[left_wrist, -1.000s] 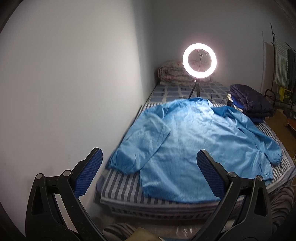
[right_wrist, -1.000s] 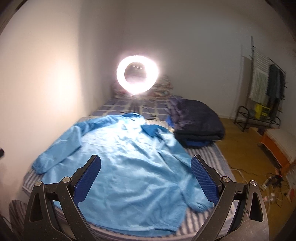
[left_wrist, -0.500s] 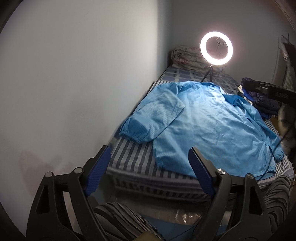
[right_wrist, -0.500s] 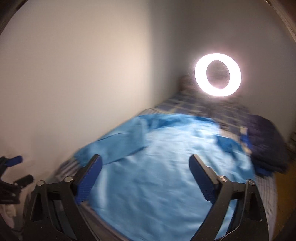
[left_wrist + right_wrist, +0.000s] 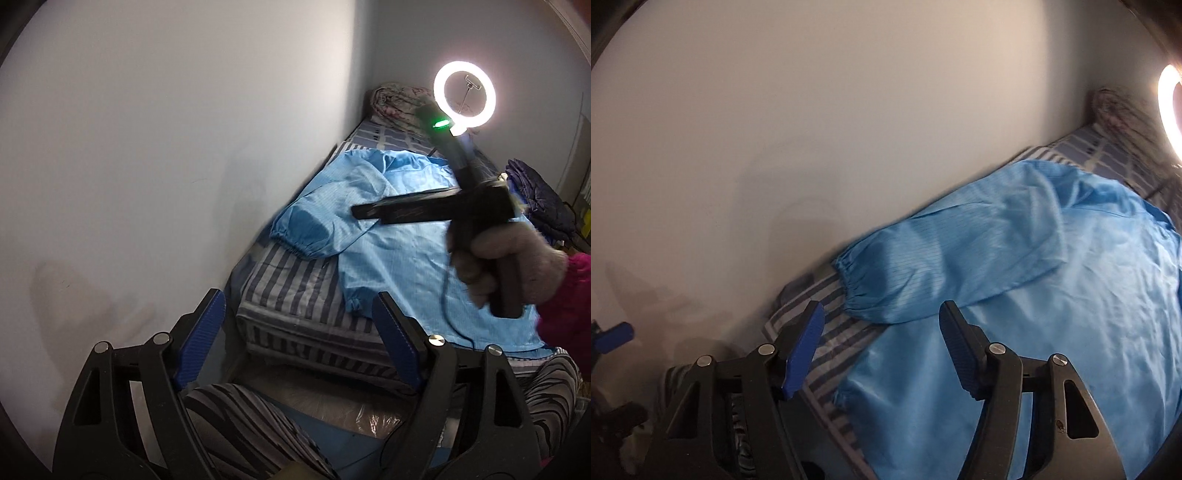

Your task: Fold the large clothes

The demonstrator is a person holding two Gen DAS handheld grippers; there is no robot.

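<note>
A large light-blue jacket (image 5: 402, 236) lies spread flat on a striped bed (image 5: 295, 291), its left sleeve (image 5: 945, 258) folded along the wall side with the elastic cuff (image 5: 849, 284) near the bed's corner. My left gripper (image 5: 295, 339) is open and empty, held back from the foot of the bed. My right gripper (image 5: 881, 339) is open and empty, just short of the sleeve cuff. In the left wrist view the right gripper's body (image 5: 443, 206) shows from the side, held by a gloved hand (image 5: 509, 258) over the jacket.
A white wall (image 5: 184, 147) runs along the bed's left side. A lit ring light (image 5: 464, 99) stands at the bed's far end beside a rolled quilt (image 5: 399, 107). Dark folded clothes (image 5: 535, 199) lie at the far right. My striped trouser legs (image 5: 243, 424) are below.
Both grippers swung left toward the wall side. The right gripper came down close to the left sleeve cuff and entered the left wrist view. The jacket has not moved.
</note>
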